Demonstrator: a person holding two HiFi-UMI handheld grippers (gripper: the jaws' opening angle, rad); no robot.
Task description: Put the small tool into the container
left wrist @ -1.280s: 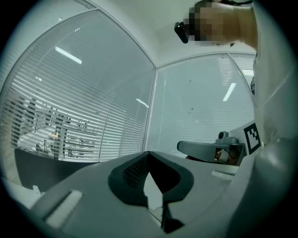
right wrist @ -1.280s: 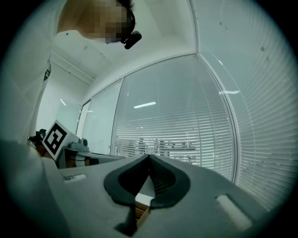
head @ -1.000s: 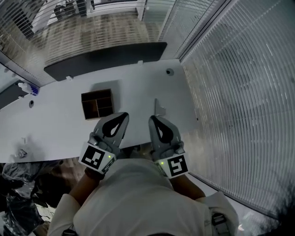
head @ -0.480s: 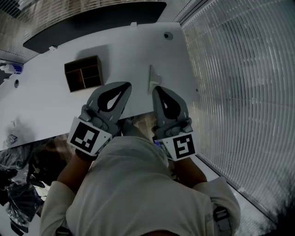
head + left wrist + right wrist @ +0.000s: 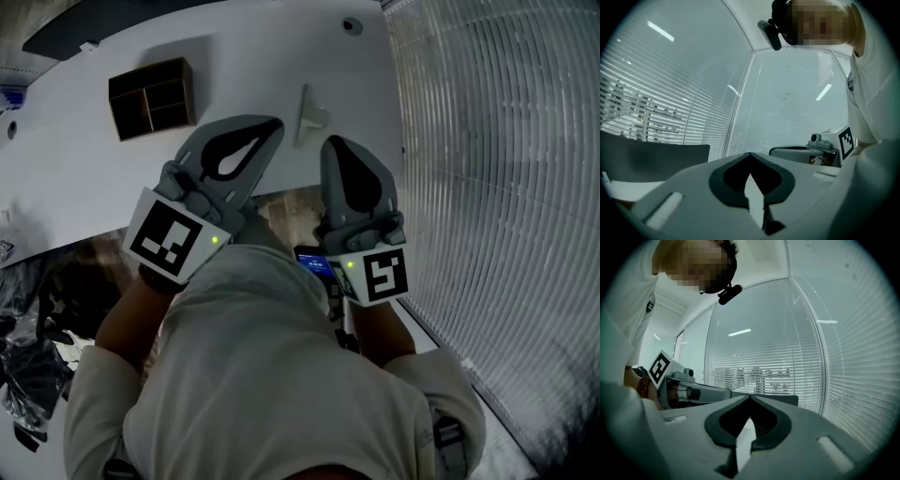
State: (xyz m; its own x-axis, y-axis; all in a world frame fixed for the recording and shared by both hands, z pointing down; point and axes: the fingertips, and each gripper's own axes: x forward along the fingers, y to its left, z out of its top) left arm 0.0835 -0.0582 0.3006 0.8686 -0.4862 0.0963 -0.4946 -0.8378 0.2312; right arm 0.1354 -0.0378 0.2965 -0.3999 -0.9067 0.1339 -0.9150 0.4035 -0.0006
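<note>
Closer now, the small tool (image 5: 308, 112) lies between the closed left gripper (image 5: 276, 123) and closed right gripper (image 5: 337, 142).

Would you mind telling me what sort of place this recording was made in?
Probably an office or meeting room: a long white table, glass walls with slatted blinds, and ceiling strip lights.

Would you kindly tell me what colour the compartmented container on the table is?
Dark brown; the head view shows the container best.
</note>
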